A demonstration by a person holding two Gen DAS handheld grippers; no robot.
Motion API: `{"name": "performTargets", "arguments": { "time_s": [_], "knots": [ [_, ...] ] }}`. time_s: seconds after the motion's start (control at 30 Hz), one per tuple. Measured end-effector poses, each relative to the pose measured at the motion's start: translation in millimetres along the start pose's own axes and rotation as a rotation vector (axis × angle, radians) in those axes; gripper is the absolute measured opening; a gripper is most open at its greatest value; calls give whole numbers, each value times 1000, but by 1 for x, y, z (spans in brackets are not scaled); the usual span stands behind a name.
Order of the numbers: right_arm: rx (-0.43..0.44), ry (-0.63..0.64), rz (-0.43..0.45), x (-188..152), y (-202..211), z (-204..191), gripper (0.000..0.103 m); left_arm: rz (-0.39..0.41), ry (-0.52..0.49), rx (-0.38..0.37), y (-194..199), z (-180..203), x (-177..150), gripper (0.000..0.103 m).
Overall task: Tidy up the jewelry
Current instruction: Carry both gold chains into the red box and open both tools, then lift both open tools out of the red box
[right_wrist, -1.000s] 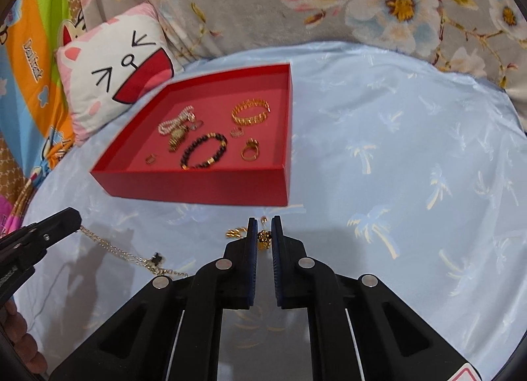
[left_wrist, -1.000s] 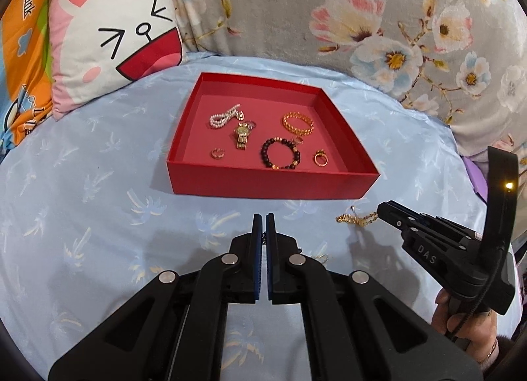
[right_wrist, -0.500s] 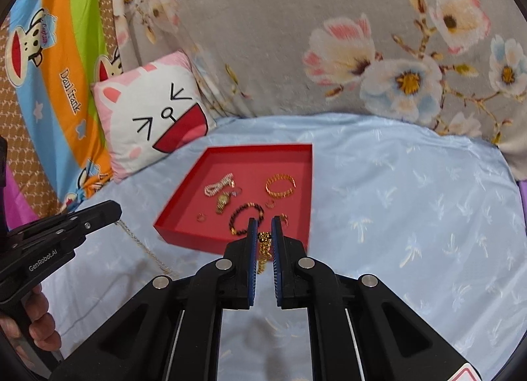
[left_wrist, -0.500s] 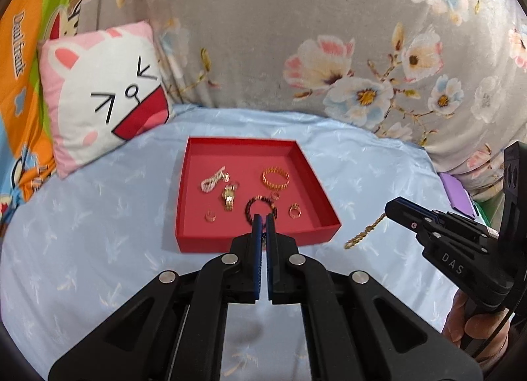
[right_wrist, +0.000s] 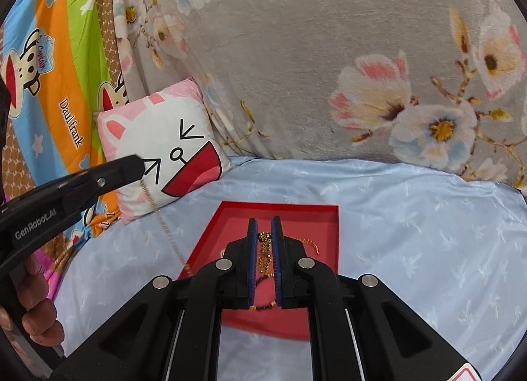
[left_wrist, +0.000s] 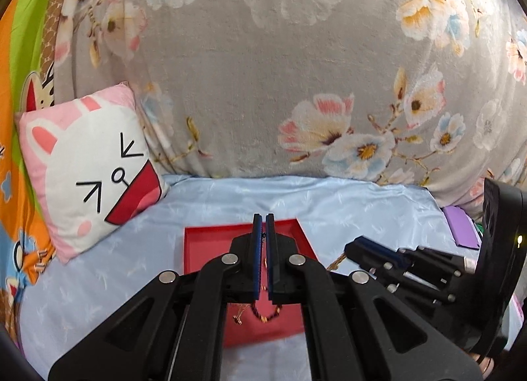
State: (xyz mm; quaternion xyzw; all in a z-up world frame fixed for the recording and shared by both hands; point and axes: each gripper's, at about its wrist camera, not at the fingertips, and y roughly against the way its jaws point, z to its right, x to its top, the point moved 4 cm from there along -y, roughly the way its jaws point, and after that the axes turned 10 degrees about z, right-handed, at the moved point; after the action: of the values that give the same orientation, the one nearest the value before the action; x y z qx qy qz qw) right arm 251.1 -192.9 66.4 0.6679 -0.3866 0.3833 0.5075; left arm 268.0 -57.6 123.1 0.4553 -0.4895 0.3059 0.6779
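Red square tray (right_wrist: 332, 232) sits on pale blue patterned bedsheet (right_wrist: 411, 226), shallow-walled, matte floor. Inside it: dark beaded bracelet (left_wrist: 268, 315), partly hidden behind the fingers; other pieces not readable. Gold chain necklace (right_wrist: 164, 227), fine links, strung in the air between both tools. Left gripper (left_wrist: 263, 232) pinched shut on one end; the chain slants down from it toward the tray's 9 o'clock edge. Right gripper (right_wrist: 263, 239) clamped on the bunched gold end, over the tray. Pink-and-white cat cushion (right_wrist: 164, 147) at 10 o'clock of the tray, against grey floral blanket (right_wrist: 329, 68).
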Motion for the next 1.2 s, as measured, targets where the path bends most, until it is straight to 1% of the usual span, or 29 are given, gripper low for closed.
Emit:
{"name": "performTargets", "arguments": {
  "time_s": [0.1,0.23,0.37,0.5,0.6,0.67,0.73,0.83,0.9,0.93,1.0,1.07,1.1,1.2],
  "knots": [
    [6,-15,-22,2,-28,3,8,-16,11,0,-29,-6,6,1],
    [20,-54,-62,-5,-64,13,8,-44,6,14,-72,-13,1,1],
    [30,-113,-116,-21,-102,27,8,-79,-5,20,-111,-18,-11,1],
    [30,-144,-167,-42,-130,37,8,-118,-6,28,-147,-25,-26,1],
    [30,-143,-198,-54,-147,38,8,-127,-4,47,-162,-33,-32,1],
    [30,-138,-208,-57,-155,38,8,-135,18,56,-170,-41,-36,1],
    [27,-133,-214,-61,-161,36,8,-140,24,63,-175,-45,-40,1],
    [14,-138,-226,-65,-167,39,8,-147,5,83,-179,-47,-47,2],
    [1,-141,-230,-68,-171,41,9,-150,10,83,-179,-48,-52,2],
    [-5,-145,-228,-68,-171,42,10,-152,11,87,-179,-49,-52,3],
    [-20,-142,-223,-68,-172,43,11,-154,14,95,-179,-50,-55,13],
    [-30,-136,-215,-67,-171,44,13,-149,24,113,-177,-53,-57,38],
    [-33,-135,-210,-66,-170,44,14,-141,26,120,-174,-55,-57,40],
    [-40,-128,-191,-64,-162,45,18,-136,32,122,-169,-56,-58,41]
  ]
}}
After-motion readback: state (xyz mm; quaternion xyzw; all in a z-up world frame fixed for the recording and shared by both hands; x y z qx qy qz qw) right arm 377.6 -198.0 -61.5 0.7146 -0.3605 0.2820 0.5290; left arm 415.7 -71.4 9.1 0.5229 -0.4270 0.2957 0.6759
